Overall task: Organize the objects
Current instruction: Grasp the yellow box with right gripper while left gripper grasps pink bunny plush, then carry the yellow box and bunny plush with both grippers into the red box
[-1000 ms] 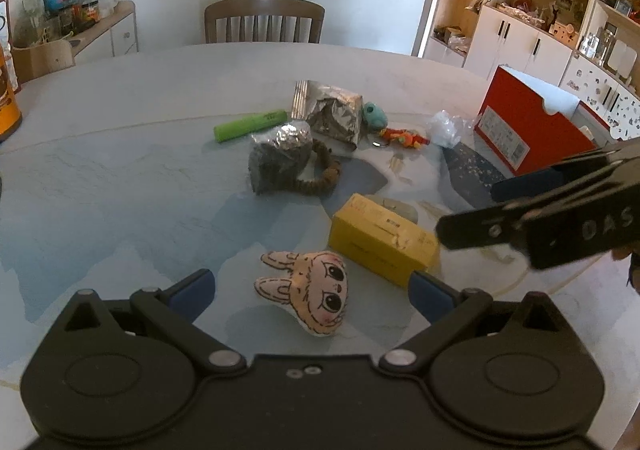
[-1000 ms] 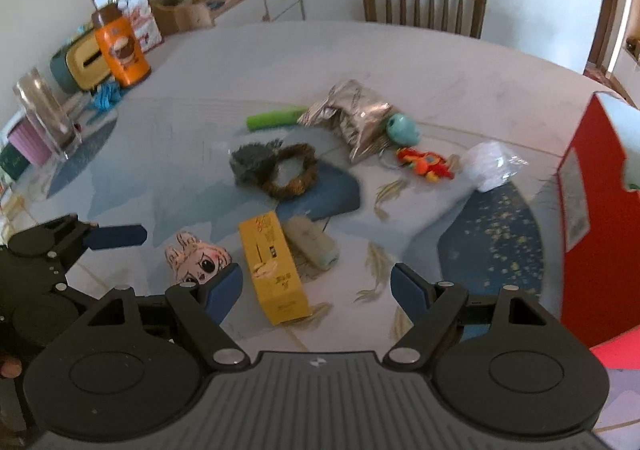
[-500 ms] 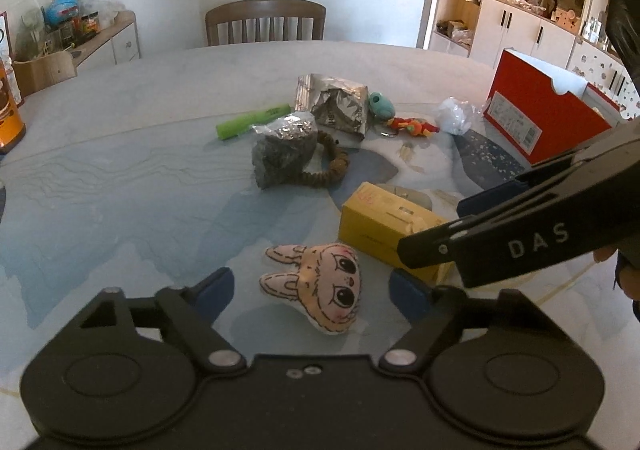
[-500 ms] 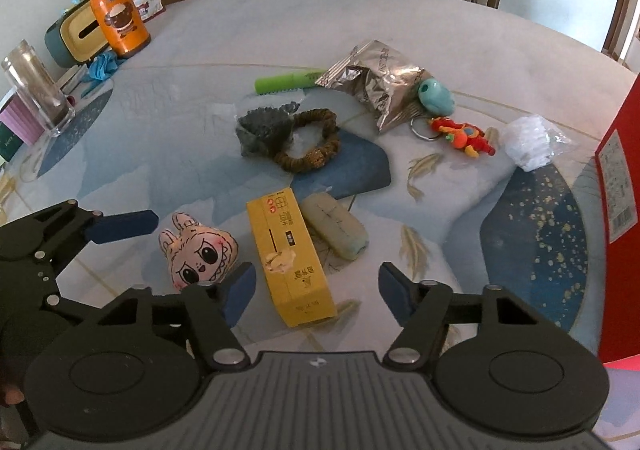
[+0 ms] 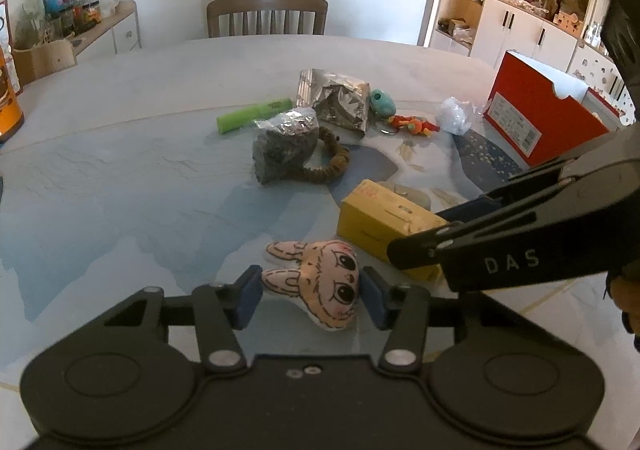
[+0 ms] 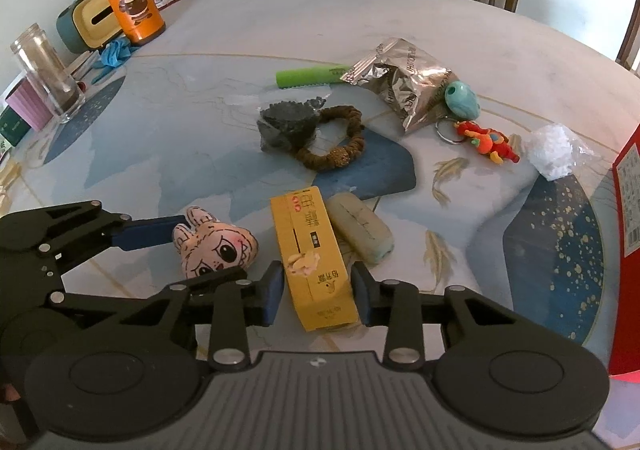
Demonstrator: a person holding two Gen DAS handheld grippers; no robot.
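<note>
Left gripper [image 5: 307, 293]: jaws part-spread, 1 pad either side of the plush [image 5: 316, 282]; contact unclear.
Right gripper [image 6: 318, 292]: jaws spread, straddling the near end of the yellow box [image 6: 312, 258]; pads seemingly just clear.
Table [image 6: 240, 30]: plush at 9 o'clock of the box; grey case [image 6: 362, 228] at 3 o'clock, touching.
Red box [image 5: 540, 118]: 2 o'clock, well apart.
</note>
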